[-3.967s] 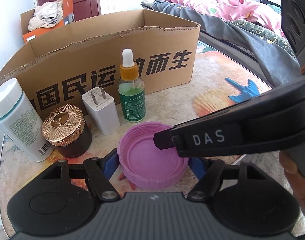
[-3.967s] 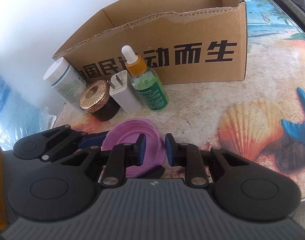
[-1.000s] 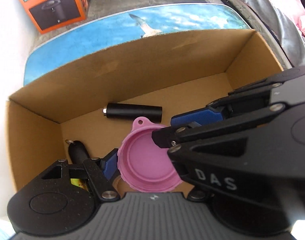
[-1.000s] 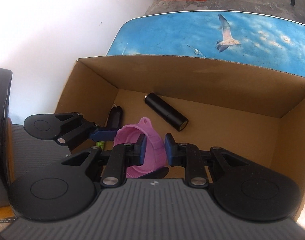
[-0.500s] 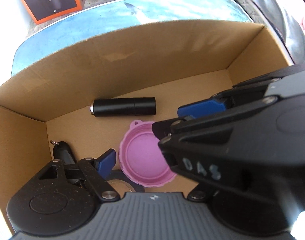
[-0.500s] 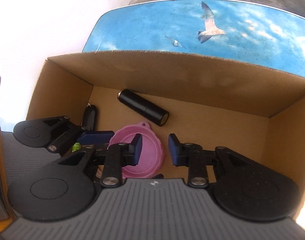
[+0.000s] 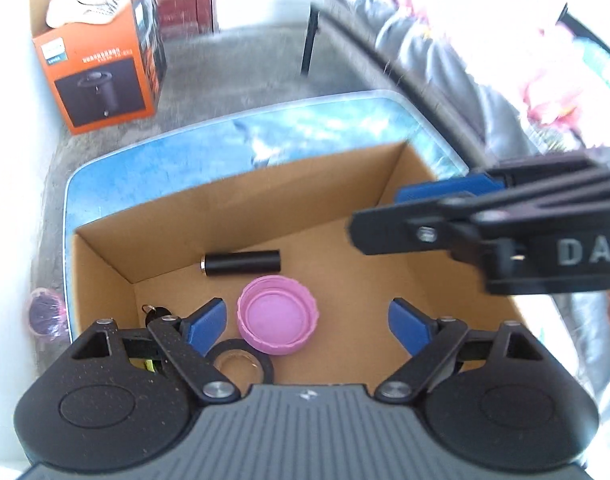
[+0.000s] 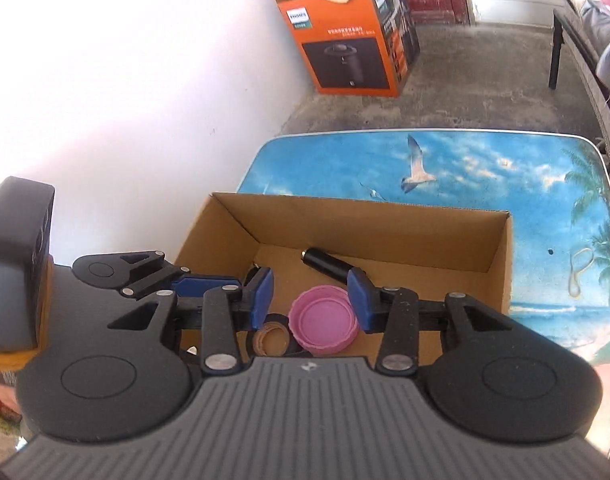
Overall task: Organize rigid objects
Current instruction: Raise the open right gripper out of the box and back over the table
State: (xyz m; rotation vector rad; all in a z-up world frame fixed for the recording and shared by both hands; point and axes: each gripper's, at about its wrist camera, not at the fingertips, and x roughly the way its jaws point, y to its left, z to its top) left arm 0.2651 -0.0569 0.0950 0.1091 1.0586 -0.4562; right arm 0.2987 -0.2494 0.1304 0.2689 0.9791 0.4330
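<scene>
Inside the box (image 7: 445,272), both opening tools (image 7: 309,320) (image 8: 311,294) clear the pink lid (image 7: 278,314); only the right view shows the seagull tabletop (image 8: 485,168).

left tool (image 7: 308,323) opening, right tool (image 8: 311,295) opening

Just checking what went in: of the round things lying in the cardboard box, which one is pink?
The pink lid, lying open side up in the middle of the box floor. The tape ring beside it is black, and the cylinder behind it is black too.
</scene>
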